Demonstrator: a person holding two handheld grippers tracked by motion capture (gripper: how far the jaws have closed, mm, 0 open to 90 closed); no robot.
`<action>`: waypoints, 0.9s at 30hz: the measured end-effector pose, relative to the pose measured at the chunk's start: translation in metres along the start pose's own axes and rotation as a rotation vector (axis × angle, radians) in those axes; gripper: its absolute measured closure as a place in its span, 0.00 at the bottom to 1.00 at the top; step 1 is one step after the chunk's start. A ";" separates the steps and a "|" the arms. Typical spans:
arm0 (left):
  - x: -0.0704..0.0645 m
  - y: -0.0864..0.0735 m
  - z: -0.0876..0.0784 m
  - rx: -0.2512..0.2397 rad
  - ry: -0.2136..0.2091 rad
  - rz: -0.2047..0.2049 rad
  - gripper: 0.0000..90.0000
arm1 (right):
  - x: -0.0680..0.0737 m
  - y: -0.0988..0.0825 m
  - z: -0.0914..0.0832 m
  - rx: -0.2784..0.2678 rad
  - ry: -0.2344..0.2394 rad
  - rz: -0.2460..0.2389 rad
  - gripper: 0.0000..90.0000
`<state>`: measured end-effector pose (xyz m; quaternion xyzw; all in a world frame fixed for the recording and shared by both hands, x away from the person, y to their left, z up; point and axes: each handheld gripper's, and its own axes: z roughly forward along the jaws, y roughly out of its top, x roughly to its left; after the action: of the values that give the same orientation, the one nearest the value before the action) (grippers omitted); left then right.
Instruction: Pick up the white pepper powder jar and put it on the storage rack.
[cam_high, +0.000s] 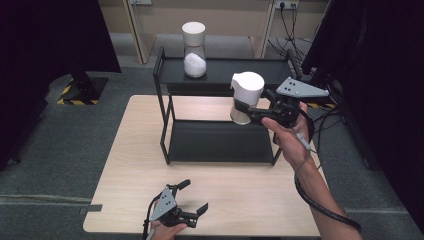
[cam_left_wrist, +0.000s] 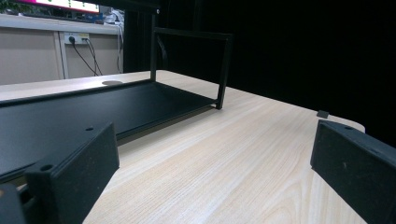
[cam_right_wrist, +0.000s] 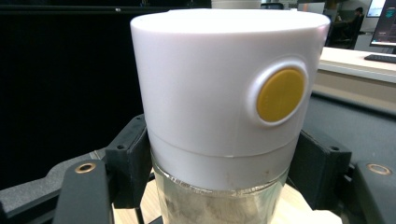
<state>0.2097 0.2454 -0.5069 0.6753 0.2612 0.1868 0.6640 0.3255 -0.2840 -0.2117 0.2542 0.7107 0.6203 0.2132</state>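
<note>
Your right gripper (cam_high: 246, 111) is clamping the white-capped glass shaker (cam_high: 245, 96); keep it upright nearing the black metal 2-tier rack (cam_high: 220, 75), while your left gripper (cam_high: 196, 197) is idling, jaws wide.

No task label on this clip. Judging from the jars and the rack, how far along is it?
Apparently midway. Done: one white-lidded jar stands on the rack's top shelf. In hand: the right gripper holds a second jar clamped in the air beside the rack. Left: setting it down. The left gripper rests open on the table.

Your jar (cam_right_wrist: 224, 116) has a white cap with a yellow button (cam_right_wrist: 280, 95); the rack (cam_high: 220, 142) is black, the counter (cam_high: 135, 165) pale wood grain.
</note>
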 end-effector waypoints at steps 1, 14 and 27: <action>0.001 0.000 0.000 0.000 0.000 -0.003 0.00 | -0.001 0.005 0.003 -0.001 0.000 0.006 0.34; 0.001 0.000 -0.001 -0.002 -0.002 -0.003 0.00 | -0.006 0.038 0.024 0.013 -0.007 0.022 0.34; 0.001 0.000 -0.002 -0.005 -0.005 -0.007 0.00 | -0.010 0.064 0.043 0.029 -0.053 0.029 0.34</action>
<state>0.2095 0.2479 -0.5067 0.6734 0.2613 0.1834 0.6668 0.3661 -0.2505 -0.1541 0.2838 0.7100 0.6060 0.2194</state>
